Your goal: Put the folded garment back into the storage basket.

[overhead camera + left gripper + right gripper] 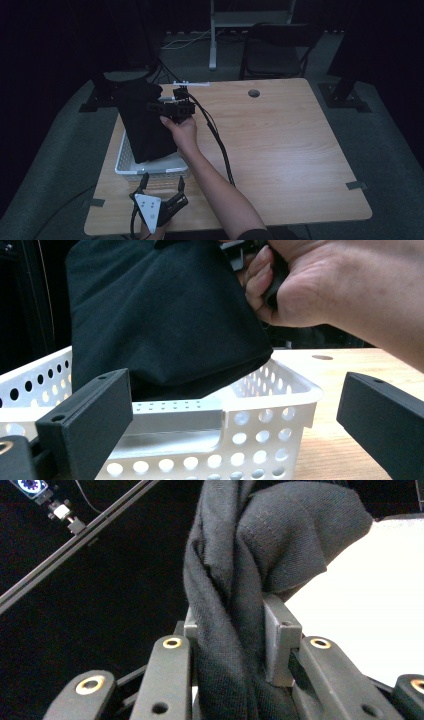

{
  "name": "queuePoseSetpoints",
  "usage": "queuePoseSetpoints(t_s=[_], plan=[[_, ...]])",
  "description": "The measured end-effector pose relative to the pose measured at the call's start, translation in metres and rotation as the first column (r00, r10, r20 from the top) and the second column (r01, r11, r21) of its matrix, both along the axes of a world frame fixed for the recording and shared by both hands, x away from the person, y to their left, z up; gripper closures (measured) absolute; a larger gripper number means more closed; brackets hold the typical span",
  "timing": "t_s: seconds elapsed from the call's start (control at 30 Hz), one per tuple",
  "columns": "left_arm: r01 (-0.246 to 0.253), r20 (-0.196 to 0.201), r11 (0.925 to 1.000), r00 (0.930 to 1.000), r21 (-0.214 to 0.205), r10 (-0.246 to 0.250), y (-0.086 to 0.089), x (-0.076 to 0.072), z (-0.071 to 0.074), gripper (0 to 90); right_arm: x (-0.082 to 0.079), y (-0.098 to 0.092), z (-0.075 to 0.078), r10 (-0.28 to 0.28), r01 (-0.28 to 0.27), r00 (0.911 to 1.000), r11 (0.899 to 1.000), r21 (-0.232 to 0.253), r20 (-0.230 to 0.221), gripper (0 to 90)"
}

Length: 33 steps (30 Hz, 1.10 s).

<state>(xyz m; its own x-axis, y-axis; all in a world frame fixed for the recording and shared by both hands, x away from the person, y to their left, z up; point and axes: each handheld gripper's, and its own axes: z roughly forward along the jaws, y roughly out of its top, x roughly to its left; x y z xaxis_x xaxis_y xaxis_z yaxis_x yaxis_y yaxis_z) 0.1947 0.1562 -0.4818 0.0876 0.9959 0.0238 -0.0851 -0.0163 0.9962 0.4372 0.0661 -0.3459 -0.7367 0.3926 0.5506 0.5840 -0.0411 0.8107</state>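
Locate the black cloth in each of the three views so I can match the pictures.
High view: the black cloth hangs left of centre, its lower end in the white basket.
Left gripper view: it takes up the upper middle, dipping into the basket.
Right gripper view: bunched at centre, clamped in the right gripper.
Shared landmark: the right gripper's grip on the cloth.

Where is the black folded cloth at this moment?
In the high view the black folded cloth hangs at the table's left, clamped in the right gripper, its lower end inside the white perforated plastic basket.
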Motion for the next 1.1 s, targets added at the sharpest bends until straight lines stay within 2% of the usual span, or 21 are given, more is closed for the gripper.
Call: queuePoseSetpoints(t_s=[0.1, 0.47, 0.67, 0.73, 1.1], plan=[[0.001, 0.003, 1.0000, 1.0000, -0.002, -0.001, 0.000, 0.000, 0.000, 2.7, 0.000, 0.002, -0.002, 0.000, 0.000, 1.0000, 1.000, -0.009, 0.003, 69.9], [0.000, 0.003, 1.0000, 1.0000, -0.002, 0.000, 0.000, 0.000, 0.000, 2.6, 0.004, 0.003, -0.019, -0.022, 0.021, 0.9993, 0.999, -0.039, -0.029, 70.0], [0.000, 0.002, 1.0000, 1.0000, -0.001, 0.000, 0.000, 0.000, 0.000, 2.7, 0.006, 0.003, -0.024, -0.034, 0.032, 0.9988, 0.997, -0.065, -0.036, 70.0], [0.001, 0.002, 1.0000, 1.0000, -0.001, -0.001, 0.000, 0.000, 0.000, 2.6, 0.006, 0.003, -0.025, -0.046, 0.043, 0.9986, 0.995, -0.092, -0.026, 70.0], [0.001, 0.002, 1.0000, 1.0000, -0.001, -0.001, 0.000, 0.000, 0.000, 2.6, 0.013, 0.003, -0.032, -0.054, 0.048, 0.9972, 0.992, -0.119, -0.051, 69.9]])
